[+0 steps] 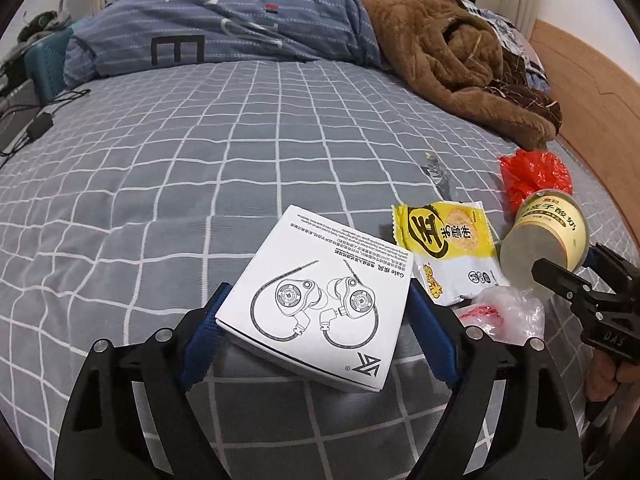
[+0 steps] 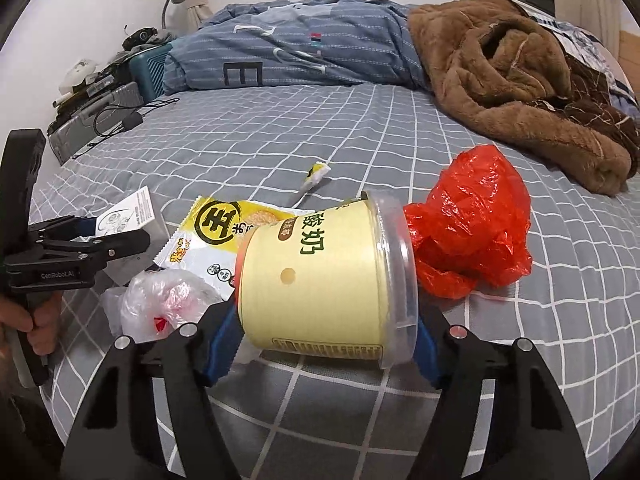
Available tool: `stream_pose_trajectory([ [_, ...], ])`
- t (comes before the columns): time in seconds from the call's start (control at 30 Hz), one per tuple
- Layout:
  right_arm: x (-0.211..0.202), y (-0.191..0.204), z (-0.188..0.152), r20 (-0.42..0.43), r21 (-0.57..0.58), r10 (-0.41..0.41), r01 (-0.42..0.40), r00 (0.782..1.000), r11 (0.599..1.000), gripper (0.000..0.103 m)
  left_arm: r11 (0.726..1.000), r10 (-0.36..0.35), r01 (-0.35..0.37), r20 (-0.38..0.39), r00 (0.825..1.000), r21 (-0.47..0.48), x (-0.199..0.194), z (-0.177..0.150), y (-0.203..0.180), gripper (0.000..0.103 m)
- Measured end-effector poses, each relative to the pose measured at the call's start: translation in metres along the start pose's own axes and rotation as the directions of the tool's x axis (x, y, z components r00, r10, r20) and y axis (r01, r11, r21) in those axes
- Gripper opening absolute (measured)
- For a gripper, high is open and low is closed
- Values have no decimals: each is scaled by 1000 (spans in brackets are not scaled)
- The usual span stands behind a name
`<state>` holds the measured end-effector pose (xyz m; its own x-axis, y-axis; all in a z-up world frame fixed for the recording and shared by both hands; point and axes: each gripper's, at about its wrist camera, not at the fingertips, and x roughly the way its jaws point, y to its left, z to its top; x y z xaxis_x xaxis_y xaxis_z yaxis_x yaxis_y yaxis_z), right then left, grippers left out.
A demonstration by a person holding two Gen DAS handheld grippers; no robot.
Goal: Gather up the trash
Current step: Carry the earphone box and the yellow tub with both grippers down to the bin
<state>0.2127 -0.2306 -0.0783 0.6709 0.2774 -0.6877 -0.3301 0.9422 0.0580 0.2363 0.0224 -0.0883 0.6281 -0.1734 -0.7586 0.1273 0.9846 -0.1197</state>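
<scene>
A white earphone box sits between the blue pads of my left gripper, which touch its two sides. The right wrist view shows that gripper at the far left with the box. A pale yellow yogurt cup lies on its side in my right gripper, one pad on its base and one on its lid rim. The cup also shows at the right of the left wrist view. On the checked bed sheet lie a yellow snack wrapper, a red plastic bag and a clear crumpled bag.
A small torn wrapper scrap lies further up the bed. A brown fleece blanket and a blue duvet are heaped at the far end. A charger with cable lies by the left edge, beside bedside clutter. A wooden board borders the right.
</scene>
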Motion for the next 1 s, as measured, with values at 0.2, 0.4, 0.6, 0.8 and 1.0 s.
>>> stream_pose_trajectory([
  [0.2, -13, 4, 4, 3, 8, -26, 26, 1000, 1000, 67, 1000, 12, -12, 11, 1000, -17, -14, -1, 4, 83],
  [0.4, -35, 12, 10, 15, 22, -39, 39, 999, 999, 67, 999, 25, -25, 29, 999, -25, -35, -1, 4, 82],
  [0.6, -54, 18, 9, 21, 53, -63, 62, 998, 997, 67, 999, 31, -29, 38, 999, -38, -58, -9, 3, 82],
  [0.8, -77, 25, 1, 33, 123, -105, 100, 994, 987, 67, 999, 46, -45, 34, 998, -23, -82, -28, -3, 82],
  [1.0, -96, 34, -15, 34, 165, -125, 118, 992, 979, 67, 998, 60, -59, 19, 998, -32, -101, -53, -7, 82],
])
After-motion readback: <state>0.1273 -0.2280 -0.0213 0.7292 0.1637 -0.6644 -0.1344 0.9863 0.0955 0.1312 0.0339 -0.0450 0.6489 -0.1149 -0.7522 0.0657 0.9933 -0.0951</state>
